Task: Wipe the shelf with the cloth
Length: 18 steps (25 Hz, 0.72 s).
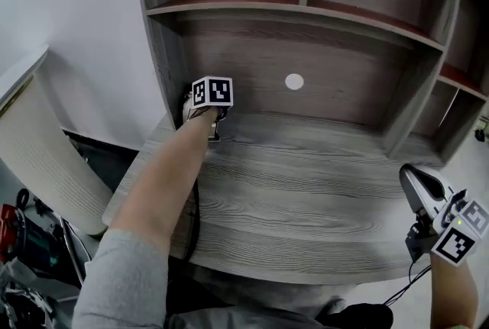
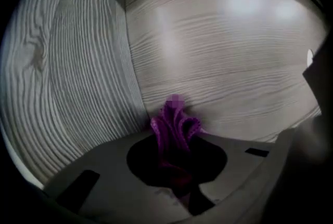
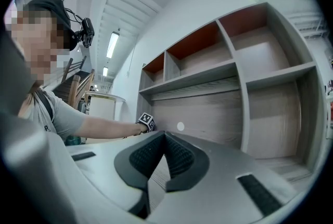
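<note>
**Grey shells, black pads, marker cubes**

On my feed both tools have smooth grey moulded shells. The right gripper [image 3: 164,135] has black pads [image 3: 145,158] with a fine dotted texture, and dark rectangular slots [image 3: 258,193] are sunk into its shell. The left gripper [image 1: 212,125] wears a white marker cube [image 1: 212,91] printed with black squares, and the right one has the same kind of cube. A thin black cable [image 1: 397,291] runs under the right tool. The person wears a grey sleeve [image 1: 126,274], a black cap [image 3: 49,5] and a black head camera [image 3: 84,34].
</note>
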Tool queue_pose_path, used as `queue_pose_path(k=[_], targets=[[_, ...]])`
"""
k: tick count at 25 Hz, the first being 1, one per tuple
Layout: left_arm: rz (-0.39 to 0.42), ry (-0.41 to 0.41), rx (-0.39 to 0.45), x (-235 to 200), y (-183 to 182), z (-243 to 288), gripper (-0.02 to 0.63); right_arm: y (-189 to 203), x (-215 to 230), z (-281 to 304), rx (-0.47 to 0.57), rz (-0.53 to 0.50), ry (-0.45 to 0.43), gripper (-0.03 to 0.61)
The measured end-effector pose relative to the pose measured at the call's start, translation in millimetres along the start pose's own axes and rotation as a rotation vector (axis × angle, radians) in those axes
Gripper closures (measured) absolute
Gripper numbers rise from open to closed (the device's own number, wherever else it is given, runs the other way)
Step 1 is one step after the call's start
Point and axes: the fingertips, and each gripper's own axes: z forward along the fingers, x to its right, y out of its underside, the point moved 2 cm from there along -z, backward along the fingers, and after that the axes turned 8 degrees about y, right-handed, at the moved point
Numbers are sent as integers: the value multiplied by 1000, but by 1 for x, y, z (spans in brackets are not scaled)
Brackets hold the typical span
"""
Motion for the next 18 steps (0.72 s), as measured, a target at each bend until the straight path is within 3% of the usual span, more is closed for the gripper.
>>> queue_pose_path(k=[5, 12, 15, 18], targets=[[47, 108, -21, 75, -2, -13, 560, 11, 49, -17, -11, -1, 10, 557], [215, 434, -15, 294, -12, -62, 557, 23, 115, -44, -8, -4, -38, 557], [280, 483, -33, 372, -16, -80, 558, 25, 129, -48, -6, 0, -37, 558], [307, 532, -25, 423, -23, -95, 557, 25, 135, -46, -6, 6, -20, 558]])
